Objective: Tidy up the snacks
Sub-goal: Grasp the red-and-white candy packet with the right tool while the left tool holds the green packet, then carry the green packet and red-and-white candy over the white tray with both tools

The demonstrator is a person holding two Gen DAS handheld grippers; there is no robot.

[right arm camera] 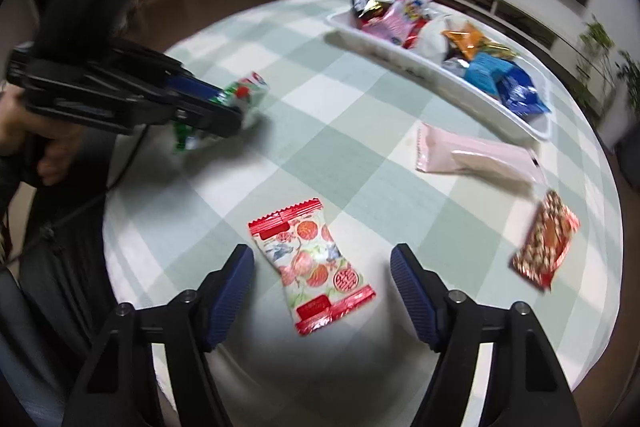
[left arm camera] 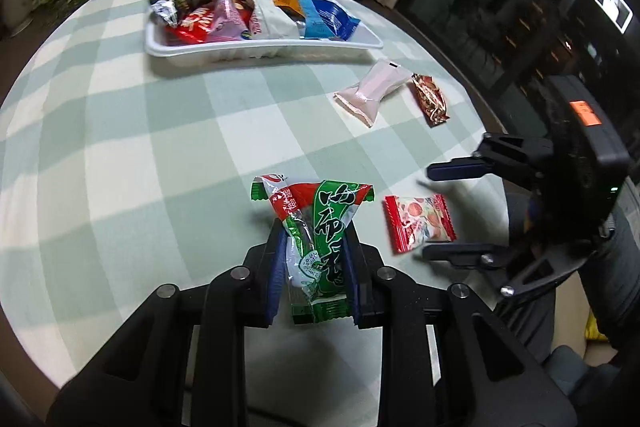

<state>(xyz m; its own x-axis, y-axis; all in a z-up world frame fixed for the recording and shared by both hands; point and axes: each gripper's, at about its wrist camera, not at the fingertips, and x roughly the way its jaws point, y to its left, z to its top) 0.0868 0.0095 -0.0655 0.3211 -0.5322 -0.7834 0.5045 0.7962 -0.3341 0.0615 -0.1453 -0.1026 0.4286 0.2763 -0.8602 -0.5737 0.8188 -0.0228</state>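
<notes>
A round table [left arm camera: 120,131] under a green-and-white checked cloth carries a white tray [left arm camera: 256,49] on its far side, heaped with snack packets. Nearer, to the right, a pale pink packet [left arm camera: 374,91] lies beside a small brown-and-red packet [left arm camera: 430,99]. The left gripper [left arm camera: 314,247] is clenched on a green-and-red packet [left arm camera: 316,239]. The right gripper [right arm camera: 322,259] stands spread, its fingers either side of a red-edged floral packet [right arm camera: 312,267] lying flat on the cloth.

Glossy crinkled plastic snack wrappers [right arm camera: 312,269], a smooth white plastic tray [left arm camera: 256,47], matt checked cloth [left arm camera: 160,131] covering the bench.
</notes>
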